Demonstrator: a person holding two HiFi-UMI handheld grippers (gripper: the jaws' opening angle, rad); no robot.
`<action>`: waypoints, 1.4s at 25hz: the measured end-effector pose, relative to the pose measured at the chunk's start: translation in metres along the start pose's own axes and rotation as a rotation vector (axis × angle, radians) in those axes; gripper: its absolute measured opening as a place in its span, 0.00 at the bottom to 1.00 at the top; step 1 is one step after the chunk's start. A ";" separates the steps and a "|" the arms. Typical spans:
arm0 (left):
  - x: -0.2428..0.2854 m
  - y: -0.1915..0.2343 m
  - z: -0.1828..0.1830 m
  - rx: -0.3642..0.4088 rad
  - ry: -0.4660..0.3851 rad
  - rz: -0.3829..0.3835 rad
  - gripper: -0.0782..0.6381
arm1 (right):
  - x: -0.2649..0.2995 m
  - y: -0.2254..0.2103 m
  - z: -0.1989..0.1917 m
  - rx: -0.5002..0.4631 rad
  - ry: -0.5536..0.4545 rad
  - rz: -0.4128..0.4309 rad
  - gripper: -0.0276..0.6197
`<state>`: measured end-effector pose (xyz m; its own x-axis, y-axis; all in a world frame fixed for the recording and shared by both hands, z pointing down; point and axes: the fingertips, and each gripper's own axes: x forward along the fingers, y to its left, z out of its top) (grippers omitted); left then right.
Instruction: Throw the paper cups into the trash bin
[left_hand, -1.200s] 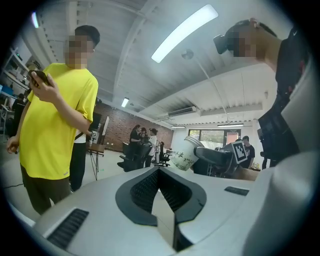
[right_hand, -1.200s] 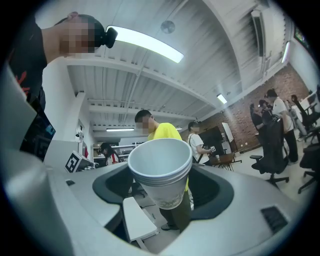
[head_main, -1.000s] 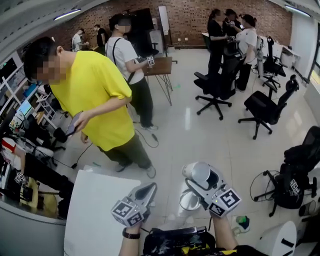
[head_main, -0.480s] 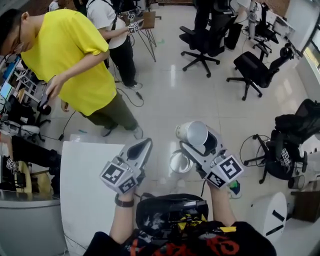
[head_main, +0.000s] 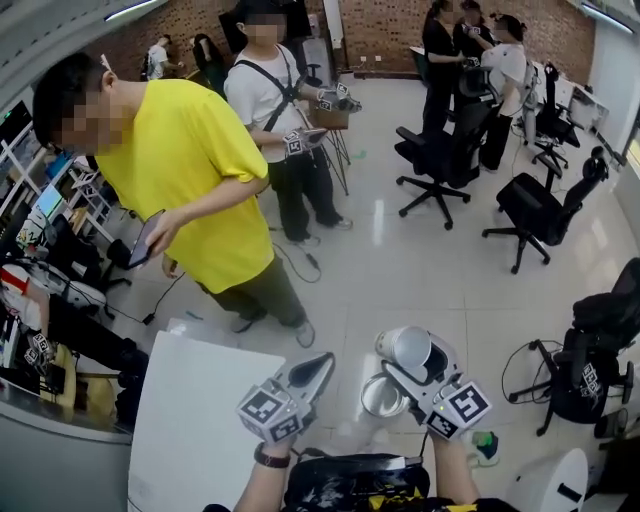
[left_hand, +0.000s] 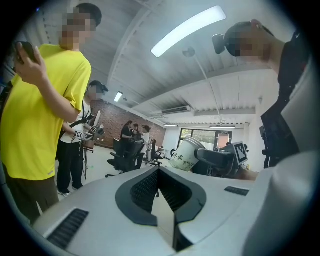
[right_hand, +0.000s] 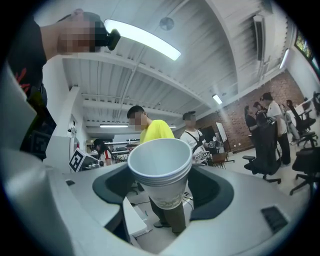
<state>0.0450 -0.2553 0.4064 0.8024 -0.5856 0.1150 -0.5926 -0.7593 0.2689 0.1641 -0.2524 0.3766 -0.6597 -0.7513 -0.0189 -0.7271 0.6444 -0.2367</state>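
A: Which step is in hand here?

B: The carry to the drop, I judge; the right gripper (head_main: 418, 362) is clenched on a nested stack of paper cups (head_main: 408, 347); its jaws press the stack's sides, and the mouth points away from the holder; the right gripper view shows several rims, one inside another.

A: And the trash bin?

B: The trash bin (head_main: 367, 396) stands on the floor near the white table (head_main: 190, 420), below the two grippers; in the head view the cups sit just past its far rim and above it; how high above, I cannot tell.

A: What about the left gripper?

B: The left gripper (head_main: 318, 368) grasps nothing; its jaws are pressed together; it hovers near the bin's left side.

A: So what does the next move call for?

B: Probably bringing the stack squarely over the open mouth, tipping it downward, then spreading the jaws so the cups fall in; let go too early, they could land on the floor beyond the rim.
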 end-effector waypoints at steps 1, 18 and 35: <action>0.001 0.001 -0.003 -0.003 0.004 0.002 0.11 | 0.000 -0.002 -0.004 0.006 0.009 0.002 0.59; 0.036 0.036 -0.118 -0.122 0.197 -0.013 0.11 | 0.018 -0.055 -0.154 0.158 0.227 -0.070 0.59; 0.079 0.099 -0.395 -0.193 0.447 0.047 0.11 | -0.008 -0.148 -0.558 0.361 0.598 -0.182 0.59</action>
<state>0.0774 -0.2647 0.8198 0.7515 -0.4069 0.5193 -0.6392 -0.6438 0.4206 0.1715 -0.2622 0.9542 -0.6004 -0.5691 0.5618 -0.7953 0.3518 -0.4937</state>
